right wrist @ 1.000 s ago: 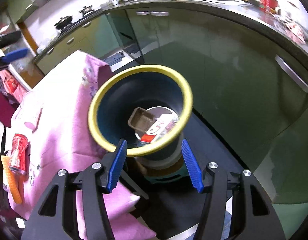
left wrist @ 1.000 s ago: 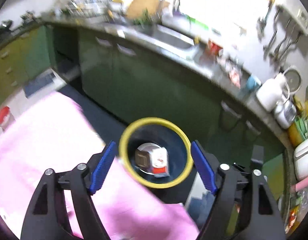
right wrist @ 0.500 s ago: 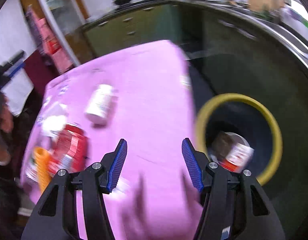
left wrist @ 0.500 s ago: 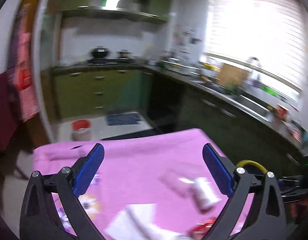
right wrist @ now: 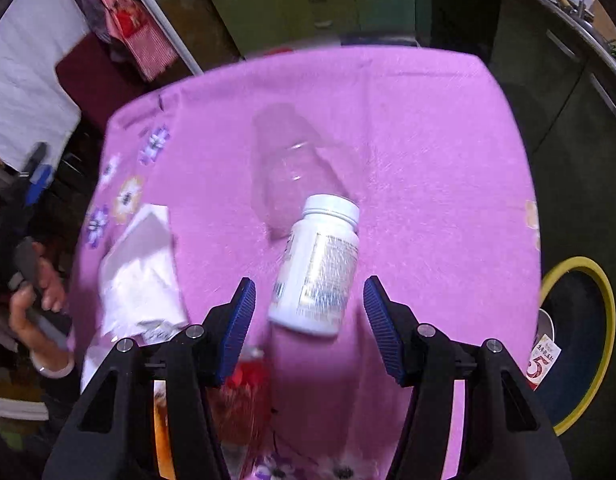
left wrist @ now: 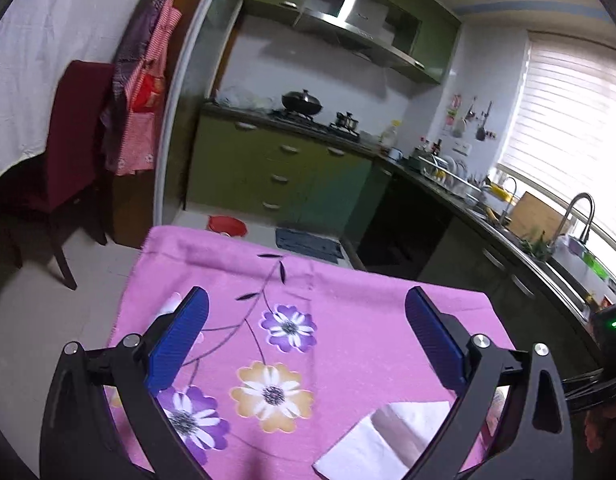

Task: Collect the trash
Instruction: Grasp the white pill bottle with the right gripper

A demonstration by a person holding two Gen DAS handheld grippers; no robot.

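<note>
A white pill bottle lies on its side on the pink flowered tablecloth. My right gripper is open, its blue pads either side of the bottle's lower end, above it. A clear plastic cup lies just beyond the bottle. White crumpled paper lies to the left, and a red can sits under the left finger. The yellow-rimmed bin stands at the right, off the table, with trash inside. My left gripper is open and empty over the cloth, white paper near its right finger.
A dark red chair stands at the table's far left. Green kitchen cabinets and a counter with a sink run behind and to the right. A red basin sits on the floor beyond the table.
Both grippers have swung from over the bin back to the table. The right one now hangs over the white bottle; the left one faces the cloth's far edge.
</note>
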